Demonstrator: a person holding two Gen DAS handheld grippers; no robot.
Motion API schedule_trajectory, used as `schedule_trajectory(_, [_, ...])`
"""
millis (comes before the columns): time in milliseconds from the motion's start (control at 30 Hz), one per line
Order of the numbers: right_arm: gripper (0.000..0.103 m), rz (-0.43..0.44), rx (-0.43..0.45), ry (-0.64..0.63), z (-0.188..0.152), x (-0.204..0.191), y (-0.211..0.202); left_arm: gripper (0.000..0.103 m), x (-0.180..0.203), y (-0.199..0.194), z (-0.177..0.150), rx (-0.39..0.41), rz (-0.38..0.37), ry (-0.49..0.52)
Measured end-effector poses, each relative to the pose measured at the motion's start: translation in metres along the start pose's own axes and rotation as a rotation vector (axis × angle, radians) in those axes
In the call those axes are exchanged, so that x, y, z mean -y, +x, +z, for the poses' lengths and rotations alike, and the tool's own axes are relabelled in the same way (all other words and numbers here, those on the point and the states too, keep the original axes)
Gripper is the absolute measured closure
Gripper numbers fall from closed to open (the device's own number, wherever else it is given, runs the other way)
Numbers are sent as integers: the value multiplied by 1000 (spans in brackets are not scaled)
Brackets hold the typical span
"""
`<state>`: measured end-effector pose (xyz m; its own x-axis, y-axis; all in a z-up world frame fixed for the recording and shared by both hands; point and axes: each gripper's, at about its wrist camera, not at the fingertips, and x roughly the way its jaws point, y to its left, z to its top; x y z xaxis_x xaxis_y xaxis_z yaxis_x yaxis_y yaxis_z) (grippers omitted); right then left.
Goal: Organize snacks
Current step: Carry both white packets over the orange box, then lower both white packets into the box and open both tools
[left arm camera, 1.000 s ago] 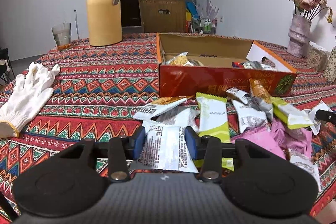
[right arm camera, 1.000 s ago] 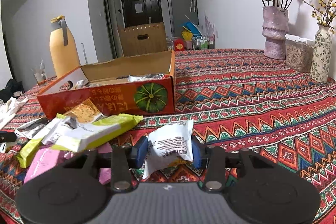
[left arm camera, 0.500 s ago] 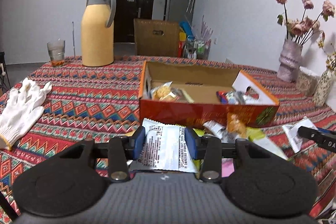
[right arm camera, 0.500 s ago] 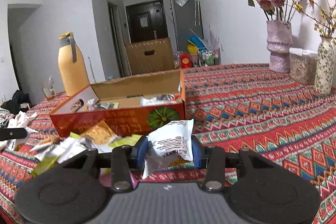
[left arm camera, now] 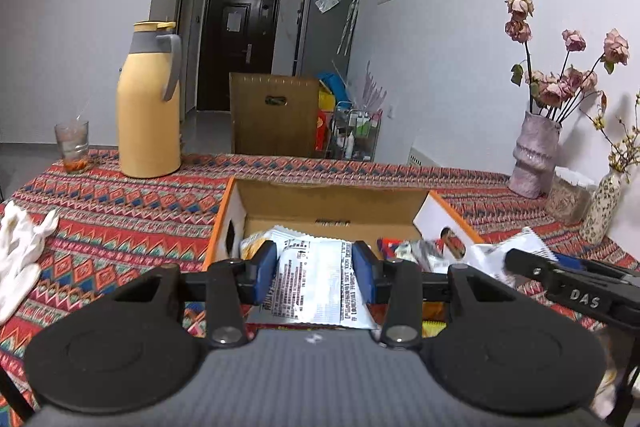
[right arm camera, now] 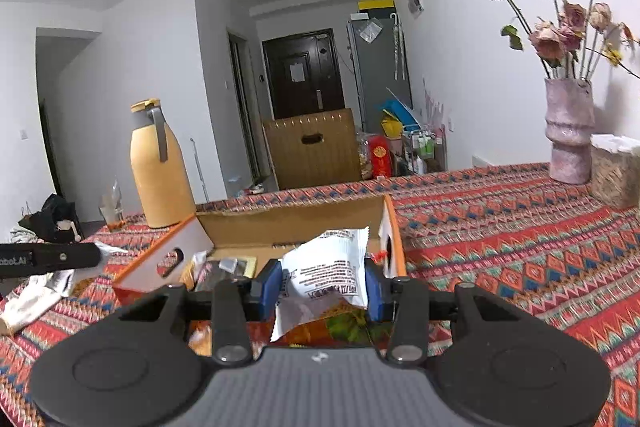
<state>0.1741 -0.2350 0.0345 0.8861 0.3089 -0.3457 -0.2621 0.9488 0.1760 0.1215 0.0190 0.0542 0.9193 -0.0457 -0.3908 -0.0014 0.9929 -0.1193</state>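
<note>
My left gripper (left arm camera: 316, 273) is shut on a silver-white snack packet (left arm camera: 316, 287) and holds it over the near edge of the open orange cardboard box (left arm camera: 332, 201). Several snack packets (left arm camera: 416, 247) lie inside the box. My right gripper (right arm camera: 324, 281) is shut on a white snack packet (right arm camera: 330, 273) and holds it above the box (right arm camera: 288, 223), at its right end. The right gripper's body also shows at the right of the left wrist view (left arm camera: 576, 295), and the left gripper's body shows at the left of the right wrist view (right arm camera: 48, 257).
A yellow thermos (left arm camera: 148, 103) and a drinking glass (left arm camera: 74, 147) stand at the back left of the patterned tablecloth (left arm camera: 120, 215). A white glove (left arm camera: 20, 247) lies at the left. Flower vases (left arm camera: 534, 155) and a woven tissue box (right arm camera: 614, 169) stand at the right.
Both grippers have risen and moved forward with their packets, from over the loose snack pile to over the box. The pile has dropped out of sight below.
</note>
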Motion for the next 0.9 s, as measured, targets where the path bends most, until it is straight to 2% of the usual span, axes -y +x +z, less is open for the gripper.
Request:
schedule_trajectory(467, [61,38,-55,-21,35,-8,87,61,11,77,25,-23,27,-21])
schedule_trajectory(700, [61,26,-70,16,20,-3,115,61,2,109,10,-65,54,-42])
schedule_trajectory(900, [61,43,-78,4,17,-5,114,60,-5,121,3,-103,57,-49])
